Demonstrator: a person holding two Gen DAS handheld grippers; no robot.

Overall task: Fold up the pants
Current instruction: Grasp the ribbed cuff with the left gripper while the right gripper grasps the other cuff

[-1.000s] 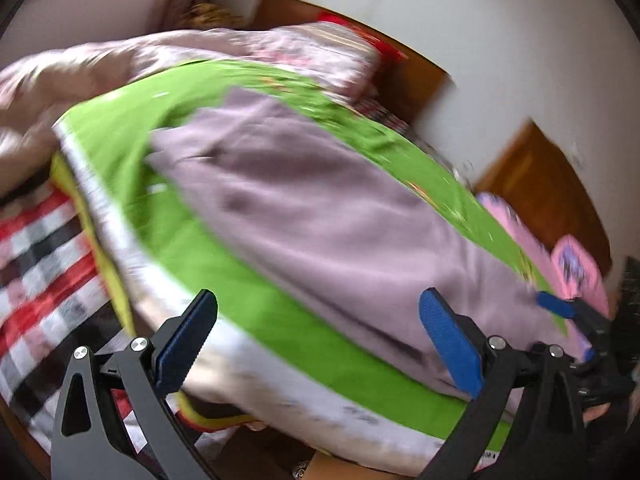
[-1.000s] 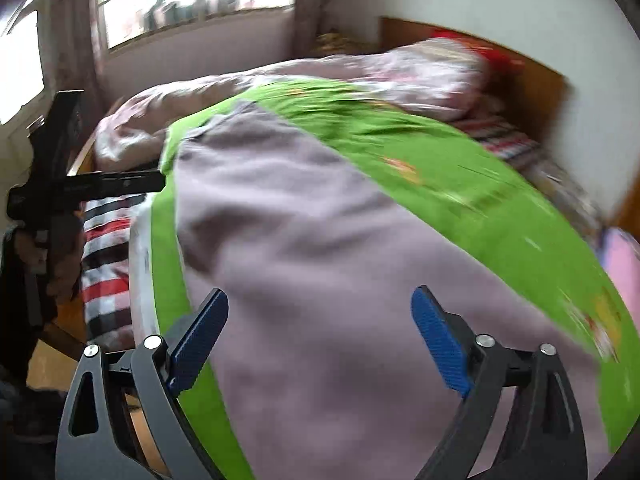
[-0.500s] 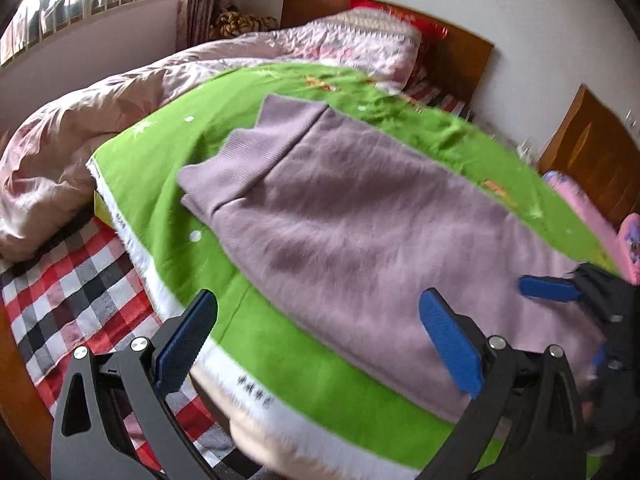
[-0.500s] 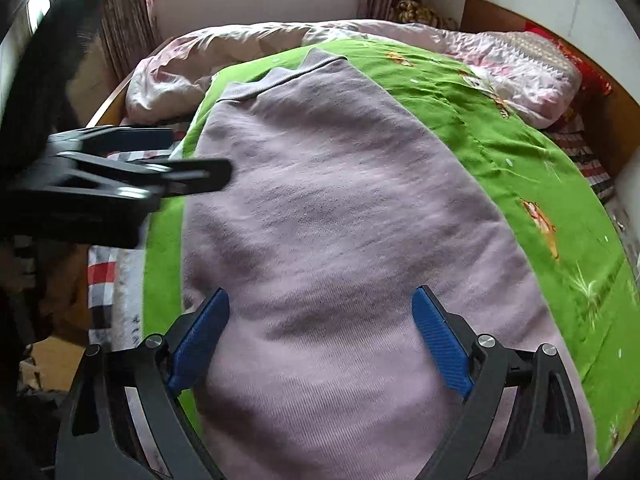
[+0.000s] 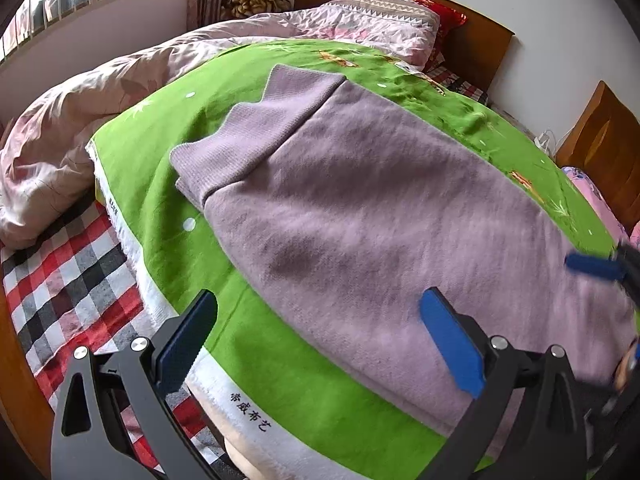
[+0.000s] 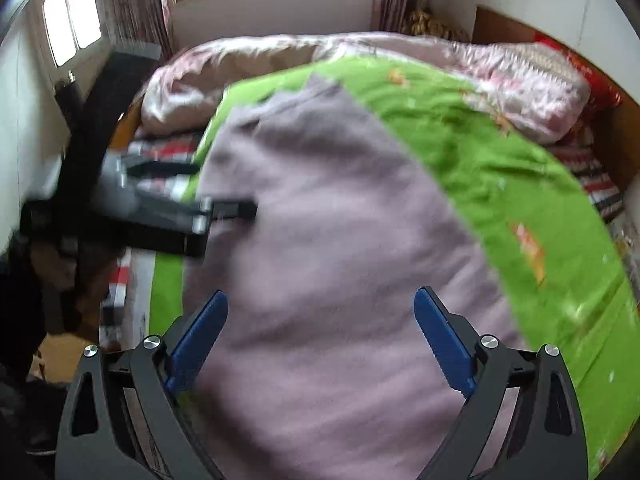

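On the green sheet (image 5: 280,360) lie lilac pants (image 5: 380,216) (both grippers spread).

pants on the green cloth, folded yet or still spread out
Partly folded: the pants lie flat lengthwise, one leg stacked on the other, two ribbed cuffs overlapping at the far end. No crosswise fold yet.

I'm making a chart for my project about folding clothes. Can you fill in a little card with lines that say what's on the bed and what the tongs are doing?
clothing: purple pants, lying flat, ribbed cuffs at the far end
under the pants: green cloth spread over the bed
beside the cloth: pink quilt, bunched up
bed sheet: red checked sheet
left tongs: open, holding nothing, over the pants' near edge
right tongs: open, holding nothing, above the pants
folding: no fold visible yet
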